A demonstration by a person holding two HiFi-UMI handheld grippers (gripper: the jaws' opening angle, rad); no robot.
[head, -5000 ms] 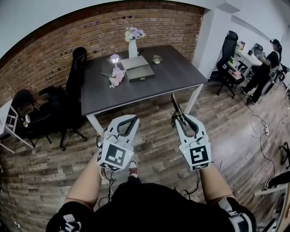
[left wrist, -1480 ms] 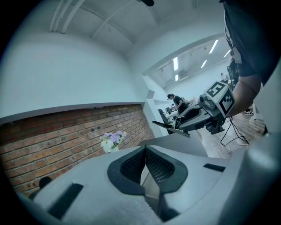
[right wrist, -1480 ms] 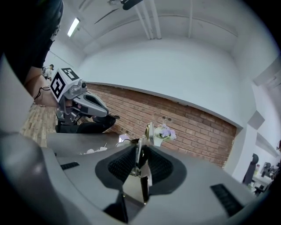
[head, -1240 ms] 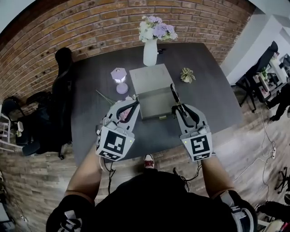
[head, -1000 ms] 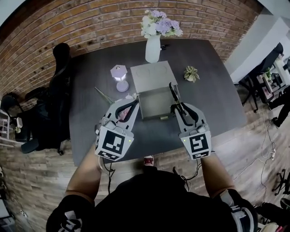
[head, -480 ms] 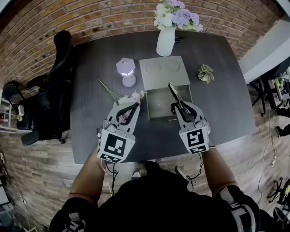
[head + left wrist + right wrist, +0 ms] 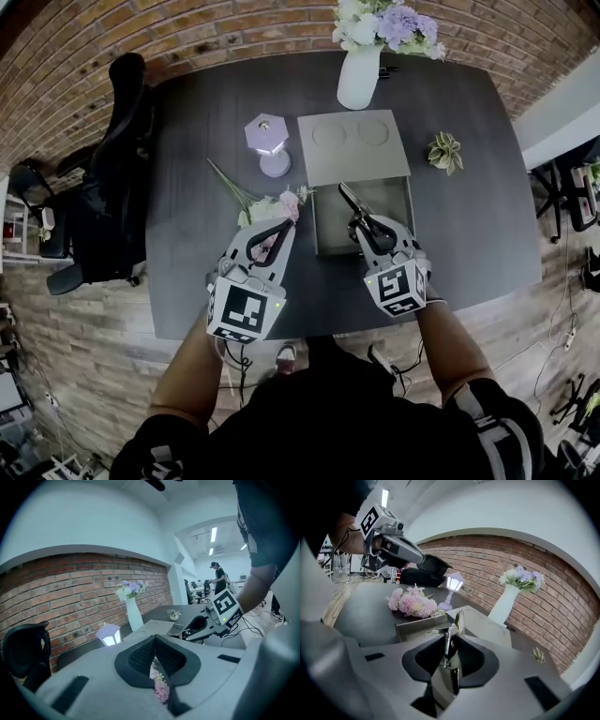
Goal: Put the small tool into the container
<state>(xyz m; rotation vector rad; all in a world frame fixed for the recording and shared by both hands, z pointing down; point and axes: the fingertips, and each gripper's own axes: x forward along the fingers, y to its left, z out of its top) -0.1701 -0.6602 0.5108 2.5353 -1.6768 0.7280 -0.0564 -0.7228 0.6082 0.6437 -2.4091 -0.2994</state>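
Observation:
My right gripper (image 7: 360,223) is shut on a small metal tool (image 7: 346,196) whose thin end sticks out past the fingertips. It hovers over the open drawer (image 7: 390,212) of a grey box (image 7: 352,146) on the dark table. In the right gripper view the tool (image 7: 452,637) stands upright between the jaws, with the drawer (image 7: 421,626) just beyond it. To the left of the drawer my left gripper (image 7: 285,226) is shut and empty, above a bunch of pink flowers (image 7: 269,207). The left gripper view shows its pads (image 7: 140,654) meeting at the tip.
A white vase of flowers (image 7: 359,77) stands behind the box, a small lilac lamp (image 7: 268,142) to its left and a little plant (image 7: 444,151) to its right. A black office chair (image 7: 105,202) sits at the table's left side. The table's front edge (image 7: 309,323) runs below the grippers.
The view has closed in on the table. Both grippers have moved from over the floor to over the tabletop, and the right one with the tool now hangs above the open drawer.

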